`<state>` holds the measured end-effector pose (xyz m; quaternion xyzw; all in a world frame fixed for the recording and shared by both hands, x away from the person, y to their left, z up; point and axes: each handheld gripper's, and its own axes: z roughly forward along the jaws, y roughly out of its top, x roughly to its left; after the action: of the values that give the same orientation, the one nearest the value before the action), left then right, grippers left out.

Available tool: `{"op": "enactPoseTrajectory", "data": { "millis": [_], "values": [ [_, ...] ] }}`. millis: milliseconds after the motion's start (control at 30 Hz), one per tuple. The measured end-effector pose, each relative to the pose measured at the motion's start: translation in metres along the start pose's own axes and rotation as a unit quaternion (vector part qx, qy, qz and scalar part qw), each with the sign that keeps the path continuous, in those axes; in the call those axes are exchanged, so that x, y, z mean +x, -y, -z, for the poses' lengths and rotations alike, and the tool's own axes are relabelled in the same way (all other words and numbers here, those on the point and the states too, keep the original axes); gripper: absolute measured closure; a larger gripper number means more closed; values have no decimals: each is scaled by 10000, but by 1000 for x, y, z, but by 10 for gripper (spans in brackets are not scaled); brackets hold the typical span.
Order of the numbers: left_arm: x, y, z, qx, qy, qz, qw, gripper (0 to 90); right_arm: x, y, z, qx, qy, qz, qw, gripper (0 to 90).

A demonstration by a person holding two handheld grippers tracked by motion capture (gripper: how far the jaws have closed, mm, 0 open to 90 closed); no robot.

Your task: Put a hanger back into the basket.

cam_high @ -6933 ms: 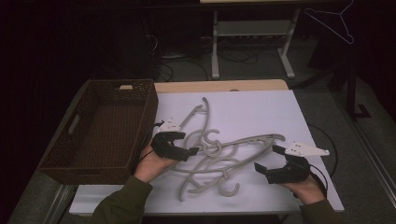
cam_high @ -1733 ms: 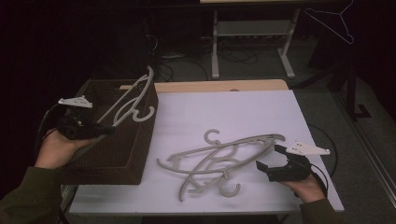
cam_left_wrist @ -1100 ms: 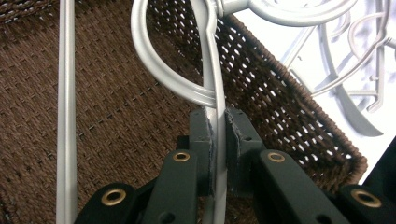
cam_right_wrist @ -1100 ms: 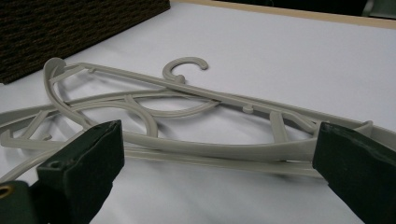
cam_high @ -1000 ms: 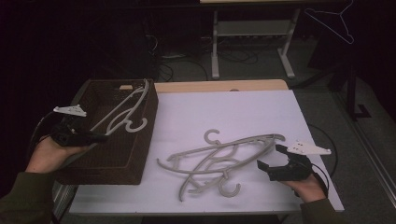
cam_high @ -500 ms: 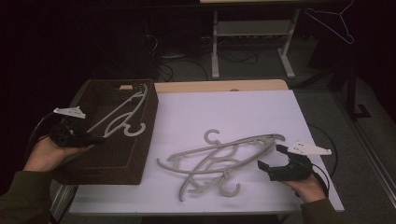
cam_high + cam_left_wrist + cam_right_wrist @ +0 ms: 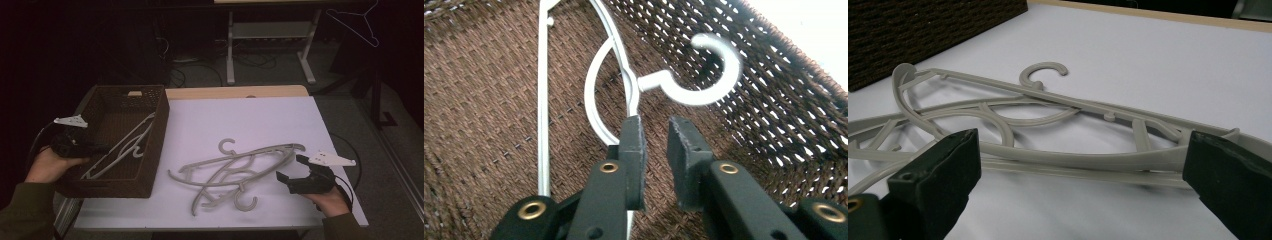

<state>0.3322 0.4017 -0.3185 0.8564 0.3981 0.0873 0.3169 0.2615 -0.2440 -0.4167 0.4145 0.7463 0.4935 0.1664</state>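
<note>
Free room and obstacles. The far half of the white table [image 7: 260,115] is bare, open to approach from the far and right edges. A heap of grey hangers [image 7: 235,172] takes up the near centre, with bare strips of table on either side of it. The right gripper [image 7: 292,170], jaws spread wide, sits just beside the heap's right end, narrowing that strip. At the left, the tall woven walls of the brown basket [image 7: 157,135] bar sideways entry; its inside is reachable from above. A white hanger [image 7: 624,75] lies across the basket floor, and the left gripper [image 7: 654,130], jaws slightly parted, occupies the near left part.
</note>
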Motion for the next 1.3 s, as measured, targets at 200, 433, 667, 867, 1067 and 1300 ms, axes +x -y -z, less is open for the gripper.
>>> {"op": "enactPoseTrajectory", "data": {
  "millis": [200, 433, 667, 867, 1067, 1300],
  "values": [
    [-4, -3, 6, -450, 60, 112, 9989, 596, 0, 0, -1, 8, -4, 1, 10000, 14],
    [-17, -15, 5, -959, 188, 207, 9950, 440, 1, -1, 1, -19, -5, 26, 10000, 14],
    [-32, -28, 0, -1282, 341, 91, 9911, 353, 0, -2, 2, -43, -11, 36, 10000, 14],
    [-46, -40, -8, -1599, 522, 40, 9857, 272, 2, -6, 1, -86, -14, 24, 10000, 14],
    [-65, -53, -18, -1716, 708, -121, 9825, 229, 3, -7, 0, -88, -24, 82, 9999, 14],
    [-86, -66, -29, -1775, 845, -275, 9801, 229, 2, -6, 5, -133, 1, 50, 9999, 14]
  ]
}}
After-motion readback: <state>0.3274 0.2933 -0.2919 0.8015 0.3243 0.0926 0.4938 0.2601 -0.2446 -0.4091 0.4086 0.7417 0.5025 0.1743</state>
